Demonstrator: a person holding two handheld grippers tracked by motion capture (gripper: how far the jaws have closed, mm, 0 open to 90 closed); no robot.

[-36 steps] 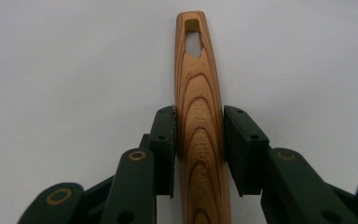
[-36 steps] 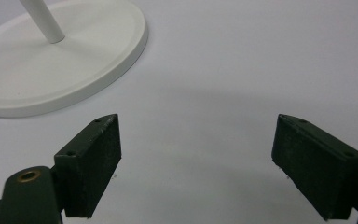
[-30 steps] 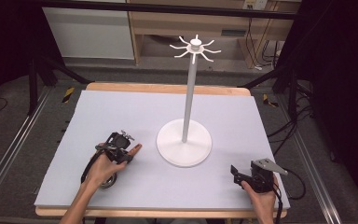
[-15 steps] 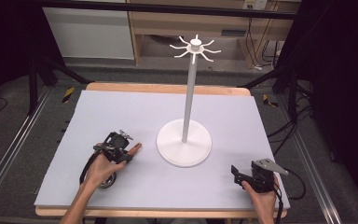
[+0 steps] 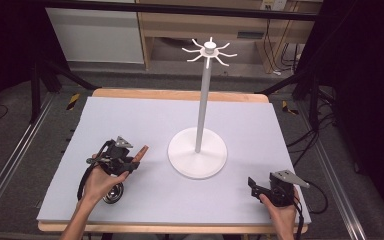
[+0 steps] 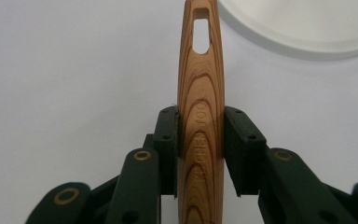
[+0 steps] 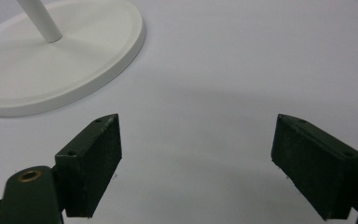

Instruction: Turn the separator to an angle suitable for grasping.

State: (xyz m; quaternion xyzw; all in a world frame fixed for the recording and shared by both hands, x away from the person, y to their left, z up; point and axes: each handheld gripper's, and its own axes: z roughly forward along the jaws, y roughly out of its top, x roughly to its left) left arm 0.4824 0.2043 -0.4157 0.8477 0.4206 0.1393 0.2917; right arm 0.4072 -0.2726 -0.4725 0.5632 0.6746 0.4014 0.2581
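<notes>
**benchwatcher:** So what's the left gripper (image 5: 130,164) doing here? Looks like it's got something wooden.

**toolnerd42:** Yep, its jaws are clamping a wooden utensil handle (image 6: 200,107) right now. In the left gripper view the two black pads are pressing on either side of it, one per flank, and the handle is running straight up between them and out past the tips. There's a hanging slot near the far end, well beyond the jaws, and some stamped lettering sitting right in the pinch zone. I can't read it properly.

**benchwatcher:** And the metal bit under the hand?

**toolnerd42:** In the high view there's a shiny round end (image 5: 113,194) sitting behind the jaws, below the person's left hand (image 5: 99,181), down by the grey mat (image 5: 145,115). Can't tell whether it's touching the mat.

**benchwatcher:** What's ahead of it?

**toolnerd42:** The white hook stand (image 5: 198,152). Its round base is lying just beyond the handle tip, off to one side of the jaw line.

**benchwatcher:** Right gripper (image 5: 252,184)?

**toolnerd42:** Jaws are standing wide apart, gripping nothing, just bare mat between the pads (image 7: 93,161). The stand's base (image 7: 60,70) is sitting ahead of that near pad.
</notes>
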